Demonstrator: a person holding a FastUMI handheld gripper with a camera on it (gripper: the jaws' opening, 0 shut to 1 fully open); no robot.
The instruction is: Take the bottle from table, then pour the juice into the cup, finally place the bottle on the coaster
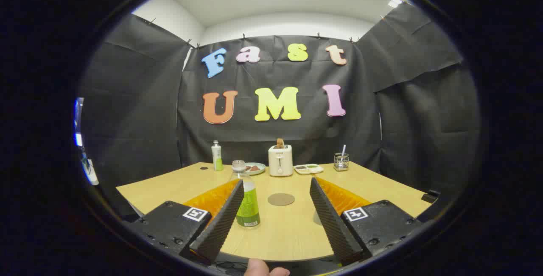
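Observation:
A clear bottle [247, 199] with green juice in its lower half and a pale cap stands upright on the wooden table [169, 191]. It is just inside my left finger [225, 221], which covers its left edge. My gripper [276, 182] is open, its fingers wide apart, and neither finger presses on the bottle. A round brown coaster [281, 199] lies flat on the table between the fingers, a little beyond the bottle and to its right. A faint greyish shape [316, 218] peeks out beside my right finger; I cannot tell what it is.
Along the table's far edge stand a small white-and-green bottle [217, 156], a plate with food [254, 168], a cream toaster [280, 160] with bread in it, a divided dish [309, 168] and a wire holder [341, 161]. A person's fingertips [265, 270] show below the near table edge.

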